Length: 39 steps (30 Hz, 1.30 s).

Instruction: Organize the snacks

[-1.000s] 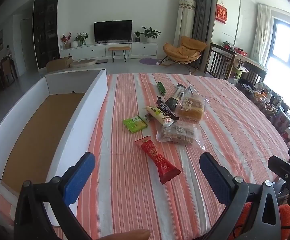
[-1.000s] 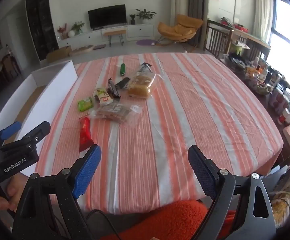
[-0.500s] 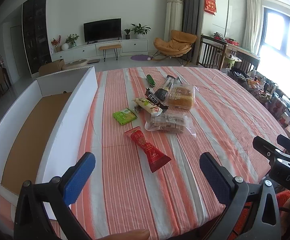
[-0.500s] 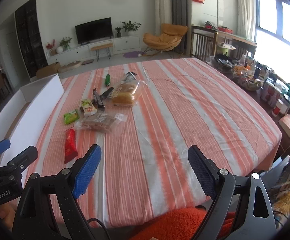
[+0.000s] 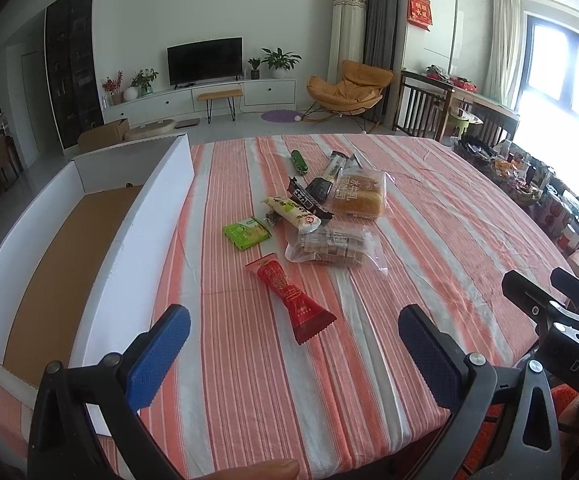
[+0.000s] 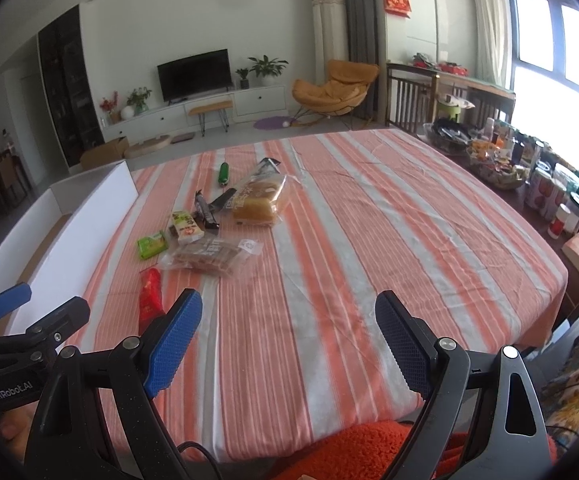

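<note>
The snacks sit in a loose heap mid-table on the striped tablecloth (image 5: pixel 429 208), just right of the white cardboard box (image 5: pixel 141 216); nearest the left gripper (image 5: pixel 294 350) is the red wrapped stick (image 5: pixel 289 295), lying flat and apart from the rest; looks feather-light, crinkly foil, probably slippery, so I'd pinch it across the middle of its body rather than at the flared end seal. Behind it is the clear bag of brown bars (image 5: pixel 335 246); floppy plastic, likely to sag, so grab at the filled part, not the loose film. The bread bag (image 5: pixel 357 196) is soft and squashable; go gentle.

Count as I see it: one red stick, one green flat packet (image 5: pixel 247 233), one cream-coloured wrapped roll (image 5: pixel 292 214), one clear bag, one bread bag, one small green tube (image 5: pixel 299 161) at the far end, plus a few dark wrappers (image 5: pixel 309 196) overlapping, maybe three or four, can't split them cleanly.

Left gripper fingers are spread wide with nothing between; right gripper (image 6: pixel 289 340) same, spread and empty, hovering over bare cloth near the table edge. Box interior shows only brown cardboard, so nothing's sorted yet, I'd say.
</note>
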{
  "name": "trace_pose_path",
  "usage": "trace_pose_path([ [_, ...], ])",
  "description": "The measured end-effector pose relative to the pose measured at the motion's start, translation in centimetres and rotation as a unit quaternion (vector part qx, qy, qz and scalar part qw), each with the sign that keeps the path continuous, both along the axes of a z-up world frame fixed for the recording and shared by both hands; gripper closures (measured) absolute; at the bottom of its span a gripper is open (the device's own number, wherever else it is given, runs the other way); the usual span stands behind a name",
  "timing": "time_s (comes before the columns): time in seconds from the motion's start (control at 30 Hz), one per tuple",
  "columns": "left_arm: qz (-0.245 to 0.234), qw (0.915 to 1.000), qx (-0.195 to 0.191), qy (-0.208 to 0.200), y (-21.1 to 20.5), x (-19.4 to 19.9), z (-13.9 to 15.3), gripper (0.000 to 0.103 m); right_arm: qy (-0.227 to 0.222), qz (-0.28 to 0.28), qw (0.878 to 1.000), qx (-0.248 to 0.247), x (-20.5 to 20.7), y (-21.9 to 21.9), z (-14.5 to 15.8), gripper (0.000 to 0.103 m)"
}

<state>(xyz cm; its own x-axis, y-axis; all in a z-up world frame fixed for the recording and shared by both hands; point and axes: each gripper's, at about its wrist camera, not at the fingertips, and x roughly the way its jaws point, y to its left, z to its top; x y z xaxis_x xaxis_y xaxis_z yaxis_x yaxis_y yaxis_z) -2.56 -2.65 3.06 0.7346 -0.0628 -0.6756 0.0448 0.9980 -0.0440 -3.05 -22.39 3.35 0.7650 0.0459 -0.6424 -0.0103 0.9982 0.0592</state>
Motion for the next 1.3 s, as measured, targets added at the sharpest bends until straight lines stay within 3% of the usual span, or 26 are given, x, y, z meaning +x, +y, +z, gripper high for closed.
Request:
trace_pose_path([
  [1.3, -0.002, 0.9999, 0.006, 0.009, -0.31, 0.43, -0.59, 0.0, 0.004, 0.006, 1.0, 0.004, 0.04, 0.12, -0.52, 0.012],
])
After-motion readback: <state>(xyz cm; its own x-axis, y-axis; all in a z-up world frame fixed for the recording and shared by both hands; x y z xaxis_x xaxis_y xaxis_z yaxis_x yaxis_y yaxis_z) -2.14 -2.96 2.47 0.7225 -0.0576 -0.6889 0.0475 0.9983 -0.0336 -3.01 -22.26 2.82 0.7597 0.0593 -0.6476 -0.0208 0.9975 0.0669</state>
